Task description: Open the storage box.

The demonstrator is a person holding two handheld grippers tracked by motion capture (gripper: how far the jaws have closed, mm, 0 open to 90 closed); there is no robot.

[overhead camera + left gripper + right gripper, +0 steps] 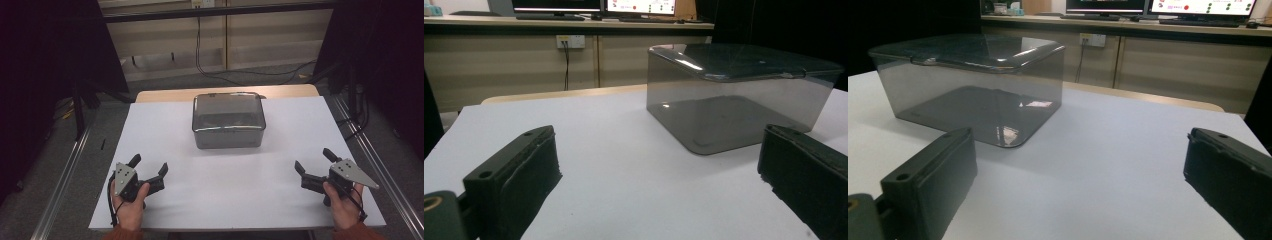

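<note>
Holding both tools low at the near edge of the white table [225, 200], I judge that I am at the very start of the work. My left gripper [149, 166] sits at the near left corner with its jaws spread wide and nothing between them; in the left gripper view the two black pads [531, 167] frame bare tabletop. My right gripper [314, 161] sits at the near right corner, likewise released and empty, its pads [940, 172] wide apart in the right gripper view.

The smoky transparent lidded box [228, 120] stands toward the far middle of the table, well apart from both grippers and roughly between their lines of aim. Its lid [744, 60] rests flat and closed on top, as far as I can tell. Dark shapes show through the lid in the high view, but I cannot tell what they are.

Nothing has been touched: the box sits square, the lid is on, and neither tool is near it. Everything is left to do, beginning with bringing both grippers forward to the box; I expect the lid to be the first thing handled.
</note>
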